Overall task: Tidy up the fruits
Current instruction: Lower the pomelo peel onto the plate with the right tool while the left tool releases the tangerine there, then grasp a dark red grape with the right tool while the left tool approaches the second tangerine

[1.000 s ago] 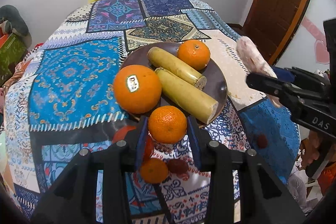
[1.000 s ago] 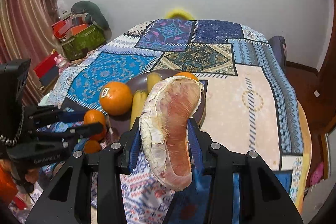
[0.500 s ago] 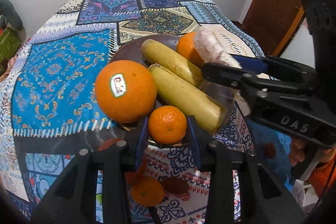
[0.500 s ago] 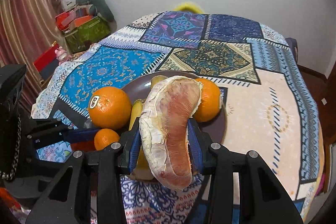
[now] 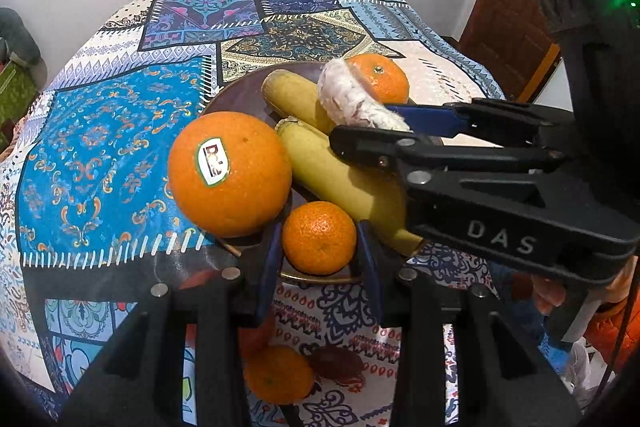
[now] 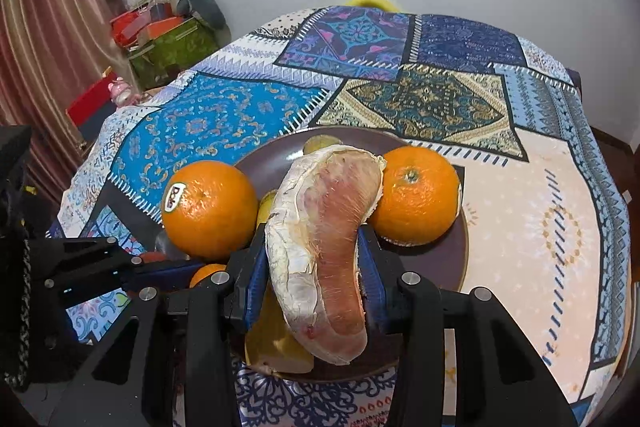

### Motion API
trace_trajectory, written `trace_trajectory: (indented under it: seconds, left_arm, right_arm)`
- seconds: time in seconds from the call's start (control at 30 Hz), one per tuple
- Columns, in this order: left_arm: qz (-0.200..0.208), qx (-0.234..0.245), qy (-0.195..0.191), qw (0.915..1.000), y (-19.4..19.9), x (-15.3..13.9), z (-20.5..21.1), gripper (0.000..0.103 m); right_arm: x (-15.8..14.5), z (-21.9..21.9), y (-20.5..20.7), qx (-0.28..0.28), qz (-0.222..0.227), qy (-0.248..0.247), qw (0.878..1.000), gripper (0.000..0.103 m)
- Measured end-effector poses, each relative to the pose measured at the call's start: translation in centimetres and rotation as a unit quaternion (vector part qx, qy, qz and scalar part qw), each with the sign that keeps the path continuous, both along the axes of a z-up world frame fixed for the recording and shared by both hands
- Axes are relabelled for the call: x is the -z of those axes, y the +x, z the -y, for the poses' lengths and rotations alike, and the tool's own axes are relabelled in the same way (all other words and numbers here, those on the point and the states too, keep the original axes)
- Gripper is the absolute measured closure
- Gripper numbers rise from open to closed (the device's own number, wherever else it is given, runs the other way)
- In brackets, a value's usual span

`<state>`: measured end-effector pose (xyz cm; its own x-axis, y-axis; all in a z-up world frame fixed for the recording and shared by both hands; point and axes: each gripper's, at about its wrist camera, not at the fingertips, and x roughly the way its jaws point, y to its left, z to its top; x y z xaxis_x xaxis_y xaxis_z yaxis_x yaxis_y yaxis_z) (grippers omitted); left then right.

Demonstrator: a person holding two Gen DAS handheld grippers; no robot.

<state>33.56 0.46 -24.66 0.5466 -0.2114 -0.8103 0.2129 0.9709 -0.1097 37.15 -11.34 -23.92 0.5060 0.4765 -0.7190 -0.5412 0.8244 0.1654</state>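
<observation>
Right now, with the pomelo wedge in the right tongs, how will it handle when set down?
The pomelo wedge looks soft, so a hard squeeze may tear its membrane. Its curved shape probably won't roll, though it could slide off the bananas.

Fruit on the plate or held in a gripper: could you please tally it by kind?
Large orange: 1
Mandarins: 2, the far mandarin and the held mandarin in the left gripper
Bananas: 2, rear banana and front banana
Pomelo segment: 1, in the right gripper
Total: 6
</observation>
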Motion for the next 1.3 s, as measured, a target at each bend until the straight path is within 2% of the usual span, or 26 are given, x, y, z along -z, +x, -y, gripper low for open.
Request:
trace_trajectory:
  seconds: [0.23, 0.27, 0.4, 0.6, 0.93, 1.17, 1.3]
  left_arm:
    - [-0.004, 0.0, -0.001, 1.0, 0.1, 0.0, 0.0, 0.065]
    - [-0.005, -0.001, 0.0, 1.0, 0.0, 0.0, 0.0, 0.064]
    - [-0.011, -0.011, -0.003, 0.9999, -0.3, 0.0, -0.3, 0.05]
    - [-0.004, -0.019, 0.004, 0.9998, -1.6, -1.1, -0.9, 0.048]
    - [0.035, -0.052, 0.017, 0.9979, -4.6, -4.9, -3.9, 0.044]
    - [0.05, -0.083, 0.02, 0.9951, -6.9, -6.5, -6.8, 0.044]
    - [0.053, -0.079, 0.026, 0.9952, -8.5, -6.8, -7.6, 0.045]
  right_arm:
    - [-0.1, -0.1, 0.0, 0.002, 0.0, -0.007, 1.0, 0.062]
    - [-0.1, -0.2, -0.1, 0.002, 0.001, -0.013, 1.0, 0.059]
    - [-0.2, 0.1, -0.4, 0.01, -0.002, -0.017, 1.0, 0.044]
    - [-0.9, 1.2, -1.1, 0.02, -0.006, -0.015, 1.0, 0.044]
    - [-3.6, 2.4, -5.0, 0.023, 0.026, -0.011, 0.999, 0.043]
    - [-3.0, 1.4, -7.8, 0.01, 0.023, -0.015, 1.0, 0.043]
    - [-2.1, 0.6, -9.0, 0.002, 0.014, -0.015, 1.0, 0.043]
